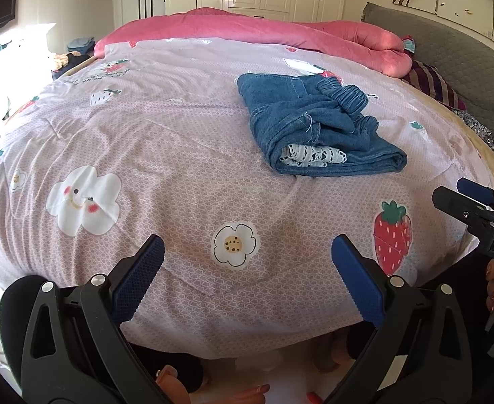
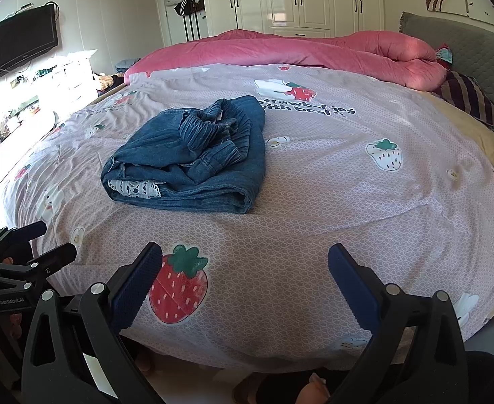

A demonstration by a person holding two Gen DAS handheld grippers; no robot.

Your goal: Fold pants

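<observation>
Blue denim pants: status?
Left gripper open, right gripper open, both empty. Blue denim pants folded in a bundle on the strawberry-print bedsheet. Nothing in the way.

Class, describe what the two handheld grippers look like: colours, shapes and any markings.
Both the left gripper and the right gripper have black plastic frames with triangular cut-outs and silver bolts. Their fingers carry blue ribbed pads. The left one bears a "GenRobot.AI" label, seen in the right view.

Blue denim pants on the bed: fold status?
Looks done: the blue denim pants lie in a compact folded bundle on the pink strawberry-print bedspread. In hand: nothing; left tool and right tool are open, clear of it. Left: perhaps tidying the bunched waistband.
</observation>
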